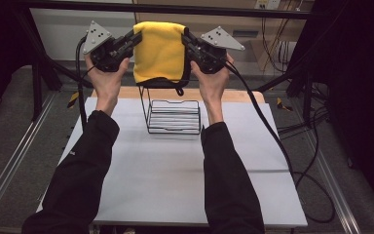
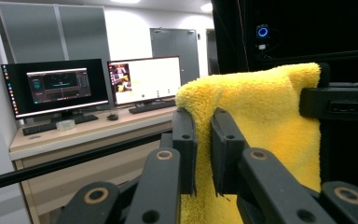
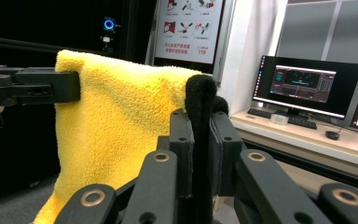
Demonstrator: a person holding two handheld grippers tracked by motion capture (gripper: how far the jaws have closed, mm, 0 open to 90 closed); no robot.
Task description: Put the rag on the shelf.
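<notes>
**Yellow cloth held aloft between two grippers, above wire rack**

Item one: a yellow fleece cloth [image 1: 159, 51], black on its reverse, which we hold stretched in the air by its two upper corners. It hangs folded, its lower black edge just over the rack.

Item two: our left gripper [image 1: 135, 40], jaws closed tight on the cloth's left top corner; in the left gripper view the pile bulges between the pads [image 2: 189, 154].

Item three: our right gripper [image 1: 186, 39], jaws likewise pinched on the right top corner, where the black side wraps over the edge.

Item four: a black wire rack [image 1: 173, 117], upright near the far edge of the white table [image 1: 175, 180], below the cloth.
</notes>
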